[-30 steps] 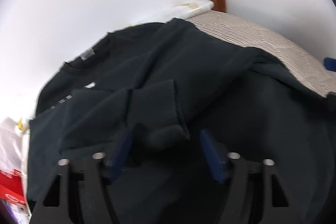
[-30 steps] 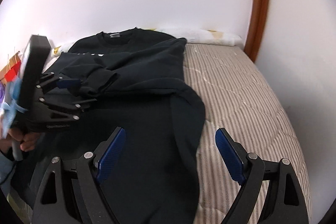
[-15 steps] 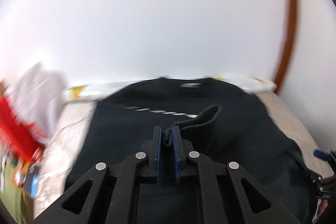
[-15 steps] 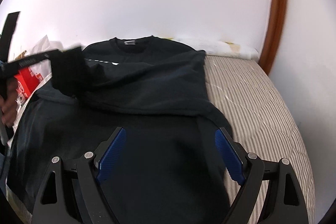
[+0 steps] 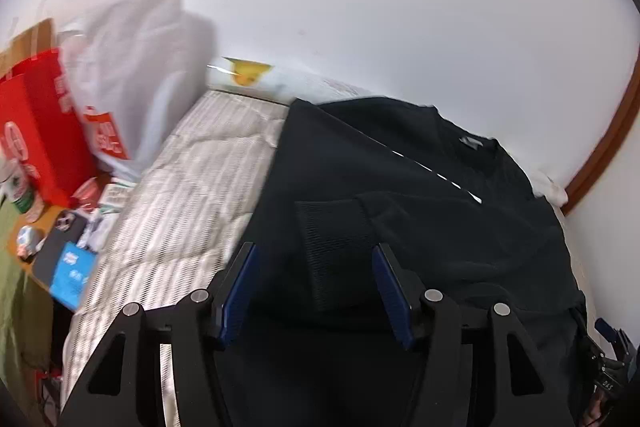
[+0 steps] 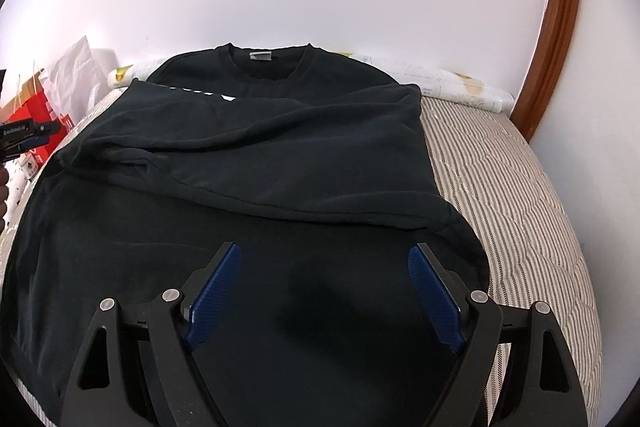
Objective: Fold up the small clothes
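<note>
**Sleeves in, tools free: getting the next fold square**

A black sweatshirt [image 6: 280,155] lies spread on the bed [image 6: 520,187], collar toward the wall, with a grey neck label showing inside the neckline. Both sleeves look to be folded in across the chest; the ribbed cuff [image 5: 332,227] of one lies flat on the body, just ahead of the left tool [image 5: 316,291]. That tool hangs over the cloth with its blue pads set wide and nothing between them. The right tool [image 6: 324,291] is wide too, and empty, poised above the lower body of the garment, nearer the hem.

To my eye the sleeve stage is done and the step in hand is taking the lower part up toward the collar. To do it well, each tool should pinch a hem corner, catching both layers of fabric, and the two should lift together so the fold line runs straight across. The far sleeve's edge [image 6: 340,215] lies in a slightly slanted ridge; I would flatten it first, or the bulk will show through. Thick fleece like this tends to spring back, so press the crease down before letting go. The clutter beside the bed, a red box [image 5: 36,131] and a white bag [image 5: 140,67], sits well clear.
</note>
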`<state>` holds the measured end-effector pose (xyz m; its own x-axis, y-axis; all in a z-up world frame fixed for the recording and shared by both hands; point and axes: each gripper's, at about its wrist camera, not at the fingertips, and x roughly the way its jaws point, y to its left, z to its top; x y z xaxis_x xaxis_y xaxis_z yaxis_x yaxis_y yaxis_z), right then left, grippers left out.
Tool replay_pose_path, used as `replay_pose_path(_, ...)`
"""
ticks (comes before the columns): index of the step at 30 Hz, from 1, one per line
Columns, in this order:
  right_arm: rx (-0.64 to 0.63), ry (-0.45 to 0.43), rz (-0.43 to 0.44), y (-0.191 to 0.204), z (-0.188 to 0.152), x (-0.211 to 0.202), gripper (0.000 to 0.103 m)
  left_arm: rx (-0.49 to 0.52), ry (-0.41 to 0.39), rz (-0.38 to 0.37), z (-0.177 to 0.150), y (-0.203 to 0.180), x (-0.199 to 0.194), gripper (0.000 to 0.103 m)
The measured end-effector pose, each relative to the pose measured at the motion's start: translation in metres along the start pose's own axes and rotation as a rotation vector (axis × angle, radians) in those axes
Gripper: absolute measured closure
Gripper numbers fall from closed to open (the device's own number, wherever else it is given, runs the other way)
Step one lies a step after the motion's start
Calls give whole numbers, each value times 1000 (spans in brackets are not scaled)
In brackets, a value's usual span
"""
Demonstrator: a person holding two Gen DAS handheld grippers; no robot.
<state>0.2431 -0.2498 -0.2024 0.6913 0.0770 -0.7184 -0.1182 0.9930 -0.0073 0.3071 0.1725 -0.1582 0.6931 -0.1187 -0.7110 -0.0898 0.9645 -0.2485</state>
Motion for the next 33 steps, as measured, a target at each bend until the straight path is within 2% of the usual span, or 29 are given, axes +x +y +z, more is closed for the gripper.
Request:
replay_pose_path(2,4,3,-3,0,0,0,18,15,25,-16,3,-8,15,47)
replay_pose_path(7,29,21,-17,-9,-4,8,18,73,106,61,1,-28,55,50)
replay_pose_path(8,36,31,-16,-12,-5,10,18,75,116,62,0,-30,61,60)
replay_pose_path(10,49,45,-16,-17,-7,16,19,77,123,80,1,-34,71,72)
replay_pose_path(11,57,57,-20,-20,-7,23,20,88,111,91,3,-37,72,94)
replay_pose_path(13,69,83,-40,-25,-5,37,33,82,90,74,11,-39,66,94)
replay_pose_path(16,85,101,-39,-31,0,50,43,60,-45,41,27,-32,28,94)
replay_pose_path(17,86,90,-69,-34,3,51,44,33,-68,28,31,-24,18,94)
replay_pose_path(19,100,82,-103,-40,5,52,45,7,-53,42,33,-14,16,94)
replay_pose_path(21,117,79,-58,-45,5,50,45,19,-26,82,27,-9,26,93)
replay_pose_path(23,100,66,-38,-42,5,48,45,8,57,110,18,-4,46,92)
replay_pose_path(25,69,54,-35,-35,7,47,47,-2,99,116,10,-2,59,88)
replay_pose_path(29,48,-32,60,-28,19,29,47,36,81,144,1,-4,58,83)
replay_pose_path(30,28,-62,59,-25,24,26,47,42,82,149,0,-4,55,81)
replay_pose_path(33,-14,-90,21,-21,41,33,47,74,68,169,-1,-8,48,65)
